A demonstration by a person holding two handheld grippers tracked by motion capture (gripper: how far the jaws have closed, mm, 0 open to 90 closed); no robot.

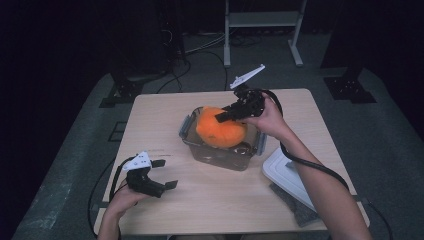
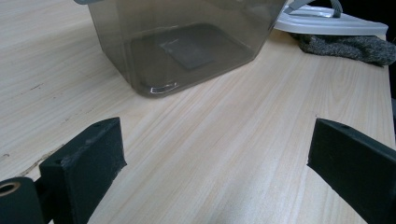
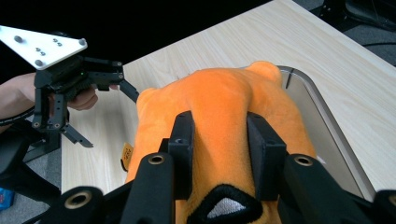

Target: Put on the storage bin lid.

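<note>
An orange plush toy is held by the right gripper over a clear plastic box that stands near the middle of the wooden table. In the high view the toy is seen partly inside the box, its upper part bulging above the rim. In the right gripper view the two black jaws are seen pressed into the soft orange body from either side, so that the fabric is pinched between them; the jaws are closed most of the way on the toy. A dark patch with a grey centre on the toy is seen at the bottom of that view, and the rim of the box is seen curving along the toy's right side.

The left gripper is held low over the near left part of the table, well apart from the box. Its jaws are spread wide, and nothing is held between them; in the left gripper view bare wood is seen between the two pads, with the box farther ahead.

A white lid is seen lying at the right edge of the table, near the box, on top of a grey cloth.
</note>
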